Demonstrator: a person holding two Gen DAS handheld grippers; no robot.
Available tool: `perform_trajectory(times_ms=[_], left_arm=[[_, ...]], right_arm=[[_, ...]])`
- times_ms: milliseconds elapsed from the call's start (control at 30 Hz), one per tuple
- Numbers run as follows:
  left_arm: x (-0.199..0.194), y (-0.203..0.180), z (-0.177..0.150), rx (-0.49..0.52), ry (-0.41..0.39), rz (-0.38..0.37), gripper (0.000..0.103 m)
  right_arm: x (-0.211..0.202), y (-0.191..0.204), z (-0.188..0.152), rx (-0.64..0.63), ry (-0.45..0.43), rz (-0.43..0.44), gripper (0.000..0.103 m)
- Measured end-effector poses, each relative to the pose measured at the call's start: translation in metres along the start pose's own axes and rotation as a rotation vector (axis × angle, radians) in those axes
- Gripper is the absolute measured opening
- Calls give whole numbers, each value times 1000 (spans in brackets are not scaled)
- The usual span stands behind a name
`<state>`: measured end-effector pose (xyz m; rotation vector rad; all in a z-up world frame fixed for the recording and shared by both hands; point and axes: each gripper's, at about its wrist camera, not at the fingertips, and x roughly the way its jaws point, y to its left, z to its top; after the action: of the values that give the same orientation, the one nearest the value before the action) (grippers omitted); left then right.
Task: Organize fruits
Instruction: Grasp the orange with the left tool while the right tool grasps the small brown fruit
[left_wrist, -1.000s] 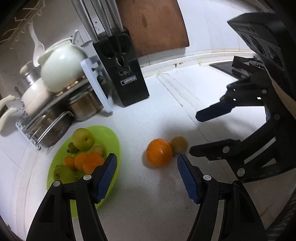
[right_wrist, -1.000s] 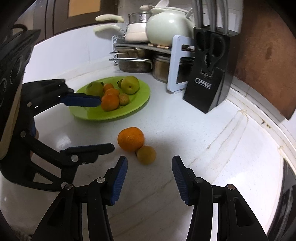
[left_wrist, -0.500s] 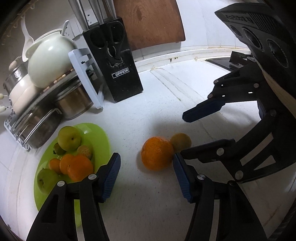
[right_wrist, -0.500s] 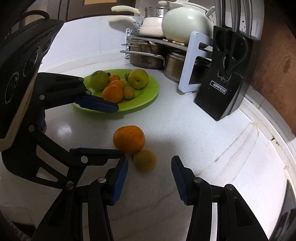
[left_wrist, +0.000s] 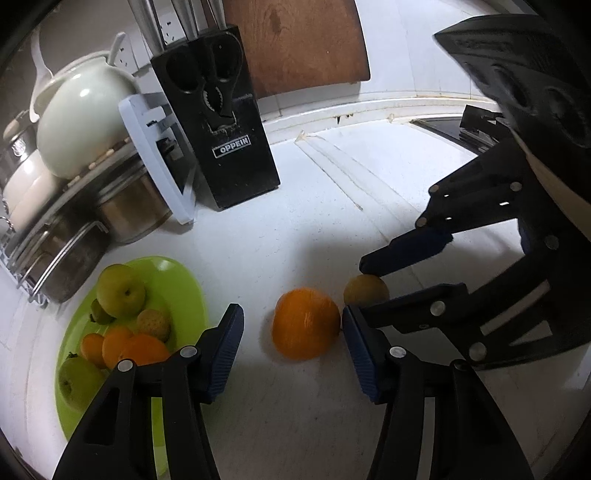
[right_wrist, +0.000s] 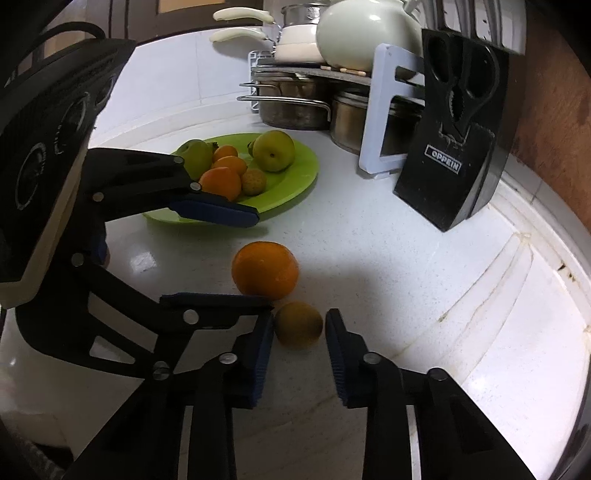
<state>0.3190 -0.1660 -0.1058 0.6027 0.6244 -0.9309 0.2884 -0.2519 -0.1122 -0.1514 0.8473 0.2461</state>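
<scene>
An orange (left_wrist: 306, 324) and a small brownish-yellow fruit (left_wrist: 365, 290) lie side by side on the white counter. My left gripper (left_wrist: 293, 349) is open, its blue pads on either side of the orange. My right gripper (right_wrist: 299, 341) is open around the small fruit (right_wrist: 298, 325), with the orange (right_wrist: 265, 269) just beyond it. A green plate (left_wrist: 177, 280) at the left holds green apples, oranges and a small yellow fruit; it also shows in the right wrist view (right_wrist: 295, 181).
A black knife block (left_wrist: 218, 136) stands behind the fruit. A white rack (left_wrist: 155, 155) with steel pots and a cream teapot (left_wrist: 81, 118) is at the back left. A brown board (left_wrist: 295, 40) leans on the wall. The two grippers are close together.
Both grippers moved forward and down. The left one now straddles the orange, the right one the small fruit. The fruits have not moved.
</scene>
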Motion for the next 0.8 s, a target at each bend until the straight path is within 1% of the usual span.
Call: perform_trajectory(times_ms=[33,100,133,233,400,800], left_arm=[[2,0,1,-2,6,2,54],[4,0,2,-15,15,-15,46],[4,0,3,-25,18,-31,39],[4,-2,3,-40,28,-17,38],[-1,5,1,-116,43,2,38],[-39,8,2,-191,9,65,38]], right_arm=[[-1,0,0,4,-1,-2,29],[-1,-2,-2,20,-4,-8,29],[-2,-3,-2,28,-4,-7,29],[-2,-7,-2,59,-6,-3,29],[-6,-10,-2,87,-14,-18,29],[-31,2,4,92,-64,-25,29]])
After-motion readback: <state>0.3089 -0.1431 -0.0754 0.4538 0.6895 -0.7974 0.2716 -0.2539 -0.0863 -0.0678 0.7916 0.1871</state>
